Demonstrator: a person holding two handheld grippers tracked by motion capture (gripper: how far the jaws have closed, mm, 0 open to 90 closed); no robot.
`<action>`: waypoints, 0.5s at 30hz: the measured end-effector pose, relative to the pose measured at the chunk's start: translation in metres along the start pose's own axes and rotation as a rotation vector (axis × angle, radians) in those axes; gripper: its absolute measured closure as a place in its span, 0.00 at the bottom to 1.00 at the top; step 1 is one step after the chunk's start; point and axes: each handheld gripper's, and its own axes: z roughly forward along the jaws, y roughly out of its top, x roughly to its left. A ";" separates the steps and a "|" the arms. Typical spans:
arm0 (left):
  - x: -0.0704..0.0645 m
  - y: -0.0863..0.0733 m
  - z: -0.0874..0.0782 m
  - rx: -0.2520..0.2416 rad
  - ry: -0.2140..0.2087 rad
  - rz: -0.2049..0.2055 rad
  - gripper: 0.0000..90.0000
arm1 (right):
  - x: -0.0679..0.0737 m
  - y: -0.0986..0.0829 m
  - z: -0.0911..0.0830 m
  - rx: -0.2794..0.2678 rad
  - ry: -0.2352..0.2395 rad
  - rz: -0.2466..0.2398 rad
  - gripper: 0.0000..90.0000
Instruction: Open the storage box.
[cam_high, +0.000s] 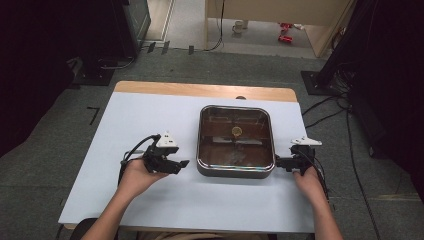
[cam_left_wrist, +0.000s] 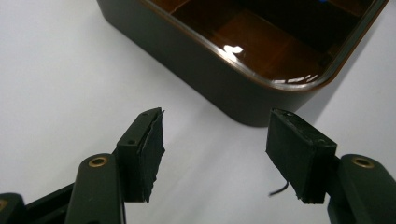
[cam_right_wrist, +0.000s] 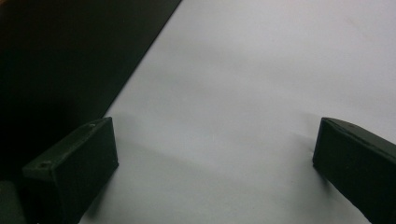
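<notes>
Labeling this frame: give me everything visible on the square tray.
The square tray is dark, with rounded corners, a thin shiny rim and a glossy brown inside split by low dividers; a small round yellowish piece lies near its middle. It sits flat mid-table on the white tabletop, between the open left tool and right tool; contact unclear.

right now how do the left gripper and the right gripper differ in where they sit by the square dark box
The left gripper sits off the left side of the square dark box with a glossy brown inside, with bare table between; the right gripper sits right against the box's right side. The left gripper view takes in the box's near corner, the right gripper view only its dark wall. Both are open and hold nothing.
</notes>
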 end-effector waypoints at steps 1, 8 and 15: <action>0.000 0.004 0.000 -0.004 -0.004 0.003 0.41 | 0.000 0.000 0.000 -0.002 0.000 0.001 0.00; 0.001 0.028 -0.001 -0.022 -0.027 0.023 0.41 | 0.000 0.000 0.000 -0.002 -0.001 0.000 0.00; 0.002 0.051 0.006 -0.043 -0.050 0.042 0.44 | 0.000 0.000 0.000 -0.002 0.000 0.000 0.00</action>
